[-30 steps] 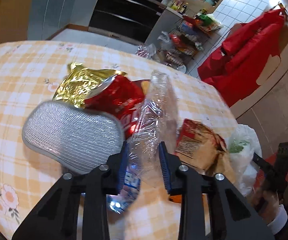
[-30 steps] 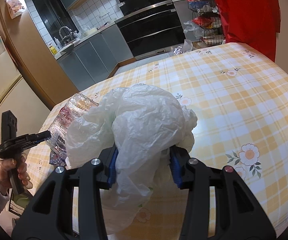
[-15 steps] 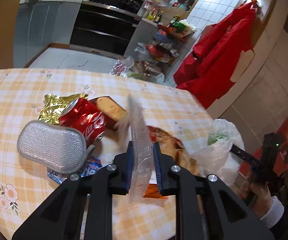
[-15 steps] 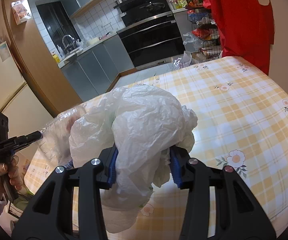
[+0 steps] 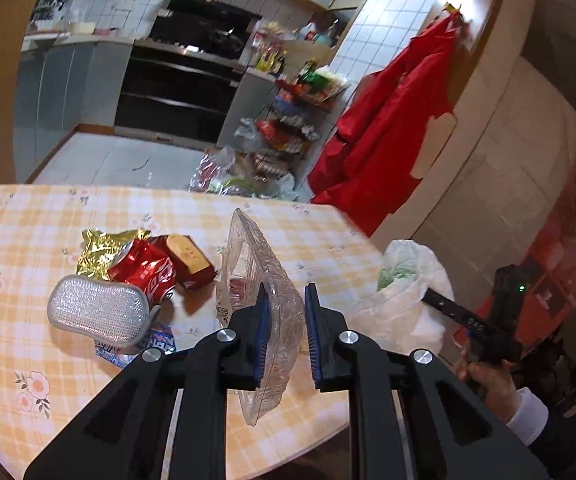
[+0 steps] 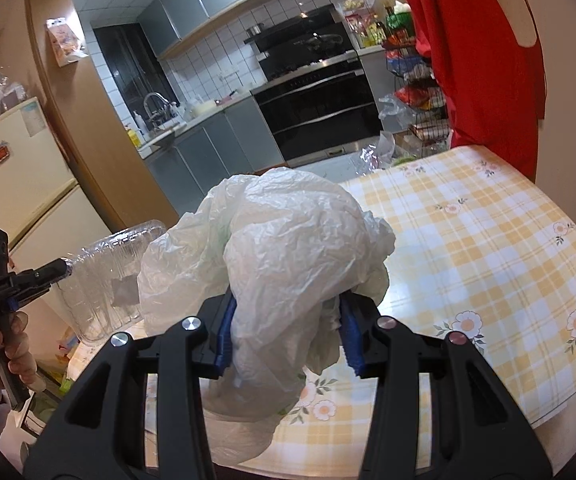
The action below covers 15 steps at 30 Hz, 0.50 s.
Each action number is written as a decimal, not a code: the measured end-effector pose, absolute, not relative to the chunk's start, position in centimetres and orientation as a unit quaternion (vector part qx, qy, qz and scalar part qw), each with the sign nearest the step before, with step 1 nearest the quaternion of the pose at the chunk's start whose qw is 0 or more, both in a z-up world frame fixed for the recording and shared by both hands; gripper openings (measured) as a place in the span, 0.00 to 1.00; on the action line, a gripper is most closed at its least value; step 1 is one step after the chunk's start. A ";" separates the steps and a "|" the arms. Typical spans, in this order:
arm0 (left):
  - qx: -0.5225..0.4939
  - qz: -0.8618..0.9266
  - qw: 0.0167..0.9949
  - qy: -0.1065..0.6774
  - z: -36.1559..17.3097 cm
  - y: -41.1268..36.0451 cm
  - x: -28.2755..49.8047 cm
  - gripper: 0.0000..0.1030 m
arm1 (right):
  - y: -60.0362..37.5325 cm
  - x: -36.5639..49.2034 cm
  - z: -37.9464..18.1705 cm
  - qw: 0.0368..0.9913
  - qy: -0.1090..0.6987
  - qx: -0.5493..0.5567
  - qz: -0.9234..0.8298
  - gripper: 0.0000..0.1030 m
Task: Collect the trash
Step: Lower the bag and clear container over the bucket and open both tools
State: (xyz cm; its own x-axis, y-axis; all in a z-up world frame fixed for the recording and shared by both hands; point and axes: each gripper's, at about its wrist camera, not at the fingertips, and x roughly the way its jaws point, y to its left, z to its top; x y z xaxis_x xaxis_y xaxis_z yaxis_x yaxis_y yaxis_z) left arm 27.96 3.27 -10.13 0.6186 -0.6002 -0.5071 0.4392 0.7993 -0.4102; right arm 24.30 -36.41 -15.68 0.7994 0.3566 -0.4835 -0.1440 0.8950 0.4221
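Note:
My left gripper is shut on a clear plastic clamshell tray and holds it upright above the table; the tray also shows in the right wrist view. My right gripper is shut on a white plastic bag, held above the table edge; the bag also shows in the left wrist view. On the table lie a crushed red can, a gold foil wrapper, a red snack packet and a blue-white wrapper.
A silver scrub pad lies by the can. The table has a yellow checked cloth. A red coat hangs at the right; a wire rack and oven stand beyond the table.
My left gripper has closed on the clear tray and lifted it up and back from the pile. The right gripper has kept the bag and risen slightly.

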 end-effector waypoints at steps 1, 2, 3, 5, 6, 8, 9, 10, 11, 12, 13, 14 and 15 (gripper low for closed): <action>-0.122 -0.295 0.892 0.321 -9.6 3.3 27.2 0.16 | -36.3 23.9 -15.3 0.931 0.284 0.184 0.137 0.44; -0.120 -0.299 0.892 0.317 -9.1 3.3 26.4 0.16 | -36.1 23.4 -14.9 0.932 0.280 0.182 0.140 0.44; -0.118 -0.304 0.892 0.314 -8.8 3.3 25.7 0.16 | -36.0 22.9 -14.5 0.934 0.276 0.180 0.142 0.44; -0.114 -0.310 0.892 0.307 -8.1 3.4 24.1 0.16 | -35.7 22.0 -13.9 0.936 0.270 0.175 0.145 0.44; -0.113 -0.314 0.892 0.305 -7.7 3.4 23.1 0.16 | -35.5 21.6 -13.6 0.936 0.268 0.173 0.147 0.44; -0.114 -0.319 0.891 0.302 -7.3 3.6 21.6 0.16 | -35.3 20.6 -13.1 0.937 0.264 0.171 0.151 0.44; -0.115 -0.322 0.890 0.300 -7.0 3.8 20.6 0.16 | -35.1 20.2 -12.9 0.937 0.263 0.171 0.153 0.44; -0.116 -0.325 0.890 0.299 -6.7 3.9 19.7 0.16 | -35.0 19.7 -12.6 0.938 0.261 0.170 0.155 0.44; -0.116 -0.327 0.889 0.297 -6.6 4.0 19.0 0.16 | -34.8 19.1 -12.3 0.938 0.258 0.169 0.158 0.44; -0.116 -0.331 0.888 0.297 -6.4 4.2 18.1 0.16 | -34.6 18.7 -12.1 0.939 0.256 0.167 0.159 0.44; -0.116 -0.333 0.886 0.300 -6.3 4.4 17.2 0.16 | -34.5 18.3 -11.9 0.940 0.254 0.164 0.160 0.44; -0.116 -0.334 0.885 0.304 -6.4 4.5 16.6 0.16 | -34.2 17.7 -11.7 0.940 0.251 0.162 0.162 0.44; -0.118 -0.336 0.881 0.312 -6.7 4.7 15.6 0.16 | -34.0 17.3 -11.5 0.941 0.249 0.161 0.165 0.44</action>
State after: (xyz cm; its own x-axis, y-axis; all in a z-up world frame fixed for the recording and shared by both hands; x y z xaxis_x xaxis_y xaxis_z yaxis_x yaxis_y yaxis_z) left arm 15.61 4.74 -6.69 0.5794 -0.6658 -0.4702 0.5183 0.7462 -0.4179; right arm 17.26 -34.03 -11.46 0.8221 0.3896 -0.4151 -0.2299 0.8942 0.3841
